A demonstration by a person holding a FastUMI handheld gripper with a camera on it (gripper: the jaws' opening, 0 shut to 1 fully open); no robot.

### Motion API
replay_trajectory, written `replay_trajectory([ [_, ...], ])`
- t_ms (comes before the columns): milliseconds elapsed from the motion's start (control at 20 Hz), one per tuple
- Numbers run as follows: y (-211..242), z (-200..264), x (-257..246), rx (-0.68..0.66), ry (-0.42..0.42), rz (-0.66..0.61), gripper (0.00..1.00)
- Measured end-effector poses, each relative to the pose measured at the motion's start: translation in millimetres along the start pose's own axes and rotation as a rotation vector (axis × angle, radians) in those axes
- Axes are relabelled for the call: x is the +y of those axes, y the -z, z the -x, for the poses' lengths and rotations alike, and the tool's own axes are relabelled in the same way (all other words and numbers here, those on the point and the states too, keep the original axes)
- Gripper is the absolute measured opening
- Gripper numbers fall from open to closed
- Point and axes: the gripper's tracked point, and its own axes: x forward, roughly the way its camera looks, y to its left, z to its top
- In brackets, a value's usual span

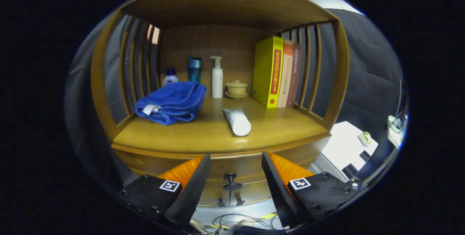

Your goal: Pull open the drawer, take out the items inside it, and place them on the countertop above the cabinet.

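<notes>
Facing the wooden cabinet's shut drawer [232,187], its dark round knob [231,182] sits between the spread, empty orange-and-black gripper [235,164] fingers, lined up for a pull. White tube [237,121] and folded blue towel [170,102] lie on the wooden countertop [218,137] above.

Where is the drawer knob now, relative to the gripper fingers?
In the gripper view, the dark drawer knob sits on the drawer front just under the countertop, ahead of the open gripper, in the gap between its two fingers and touching neither.
</notes>
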Motion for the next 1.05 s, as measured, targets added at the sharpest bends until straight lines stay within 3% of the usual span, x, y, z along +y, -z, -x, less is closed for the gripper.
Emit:
replay_trajectory([
  [250,-86,58,6,-0.112,-0.017,0.040,0.96],
  [550,-154,107,4,-0.177,-0.053,-0.093,0.97],
  [1050,-158,130,-8,-0.188,-0.043,-0.063,0.97],
])
